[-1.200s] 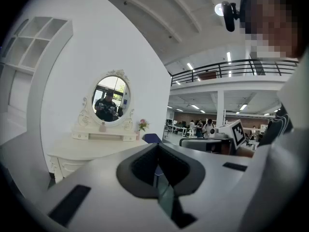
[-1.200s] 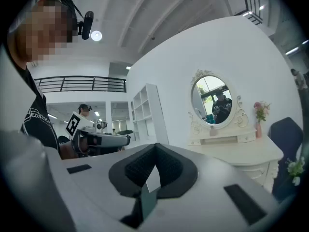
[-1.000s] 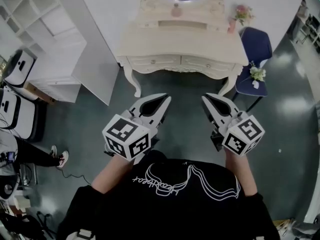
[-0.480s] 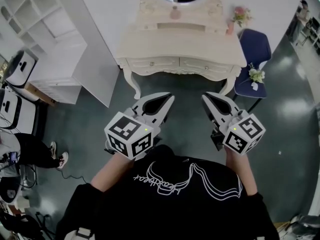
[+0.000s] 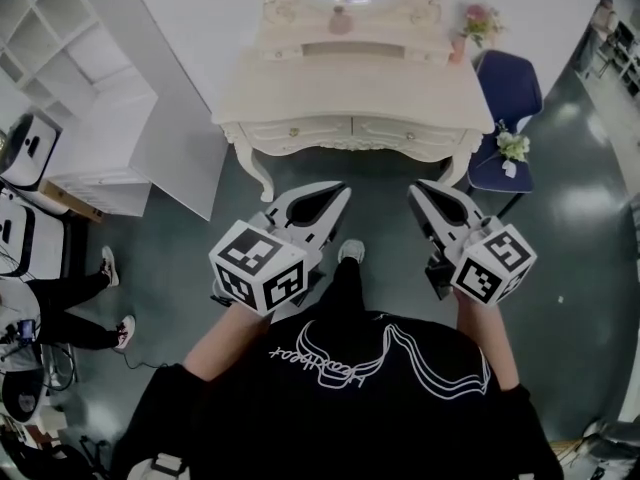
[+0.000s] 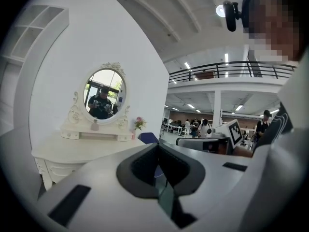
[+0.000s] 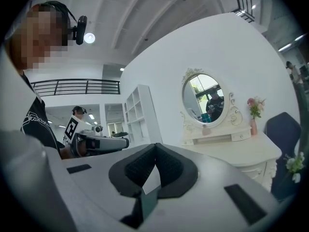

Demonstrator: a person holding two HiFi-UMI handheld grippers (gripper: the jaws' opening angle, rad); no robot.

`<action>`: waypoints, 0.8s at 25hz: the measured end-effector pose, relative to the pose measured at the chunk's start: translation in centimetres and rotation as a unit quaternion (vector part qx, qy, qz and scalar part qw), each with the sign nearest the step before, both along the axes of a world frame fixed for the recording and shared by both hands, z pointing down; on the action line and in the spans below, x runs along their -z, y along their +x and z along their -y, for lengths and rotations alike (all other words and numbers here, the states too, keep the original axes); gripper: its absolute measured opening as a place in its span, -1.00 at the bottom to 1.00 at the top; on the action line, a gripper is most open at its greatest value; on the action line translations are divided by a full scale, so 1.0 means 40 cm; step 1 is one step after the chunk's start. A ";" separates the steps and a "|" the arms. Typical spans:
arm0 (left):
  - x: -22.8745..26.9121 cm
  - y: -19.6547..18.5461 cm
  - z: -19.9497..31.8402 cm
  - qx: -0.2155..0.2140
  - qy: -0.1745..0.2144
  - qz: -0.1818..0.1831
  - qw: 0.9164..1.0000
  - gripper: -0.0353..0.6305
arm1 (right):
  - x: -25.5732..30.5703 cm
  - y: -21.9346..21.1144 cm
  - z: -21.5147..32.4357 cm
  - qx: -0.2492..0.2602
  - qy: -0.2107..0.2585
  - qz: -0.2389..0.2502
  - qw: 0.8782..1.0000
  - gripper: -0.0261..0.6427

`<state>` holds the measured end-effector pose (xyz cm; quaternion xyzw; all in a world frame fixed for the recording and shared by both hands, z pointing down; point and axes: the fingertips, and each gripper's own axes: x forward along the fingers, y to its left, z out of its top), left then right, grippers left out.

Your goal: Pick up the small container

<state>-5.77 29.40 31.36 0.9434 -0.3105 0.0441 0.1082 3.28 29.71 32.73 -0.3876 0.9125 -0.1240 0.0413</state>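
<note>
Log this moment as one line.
stage: pre-grasp | left hand-held gripper: shut, empty | right hand-held gripper: shut, empty | small container: on dressing table, untouched

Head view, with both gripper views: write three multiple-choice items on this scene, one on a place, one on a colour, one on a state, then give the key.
1. Where does the pink vase of flowers stand?
A. at the right rear of the dressing table
B. on the floor
C. in the white shelves

2. What colour is the chair beside the table?
A. red
B. dark blue
C. green

3. How stand the jaws of the left tool?
A. wide apart
B. shut on a bottle
C. shut, with nothing between them

Key:
1 A, the head view shows it on the tabletop's right rear corner.
2 B, its seat and back are dark blue.
3 C, the left gripper view shows the jaws meeting with nothing held.
</note>
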 end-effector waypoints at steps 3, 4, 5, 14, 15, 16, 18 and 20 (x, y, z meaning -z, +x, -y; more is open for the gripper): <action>-0.012 0.012 0.082 -0.005 -0.004 -0.003 1.000 -0.89 | -0.009 0.005 0.077 0.001 -0.001 -0.007 1.000 -0.92; -0.016 0.016 0.115 -0.007 -0.005 -0.003 1.000 -0.89 | -0.010 0.009 0.110 0.000 -0.001 -0.007 1.000 -0.92; -0.020 0.021 0.152 -0.008 -0.007 -0.003 1.000 -0.89 | -0.012 0.014 0.146 -0.001 -0.003 -0.006 1.000 -0.92; -0.054 0.045 0.589 0.012 -0.041 -0.008 0.999 -0.89 | -0.045 0.060 0.578 -0.004 -0.049 0.010 0.999 -0.92; -0.055 0.046 0.640 0.013 -0.045 -0.008 0.999 -0.89 | -0.045 0.059 0.630 -0.002 -0.052 0.010 0.999 -0.92; -0.056 0.048 0.690 0.013 -0.049 -0.008 0.999 -0.89 | -0.045 0.059 0.680 -0.001 -0.055 0.009 0.998 -0.92; -0.053 0.052 0.787 0.015 -0.048 -0.010 0.999 -0.89 | -0.044 0.057 0.776 0.004 -0.059 0.008 0.998 -0.92; -0.043 0.057 0.877 0.017 -0.039 -0.014 0.999 -0.89 | -0.043 0.058 0.869 0.008 -0.061 0.007 0.998 -0.92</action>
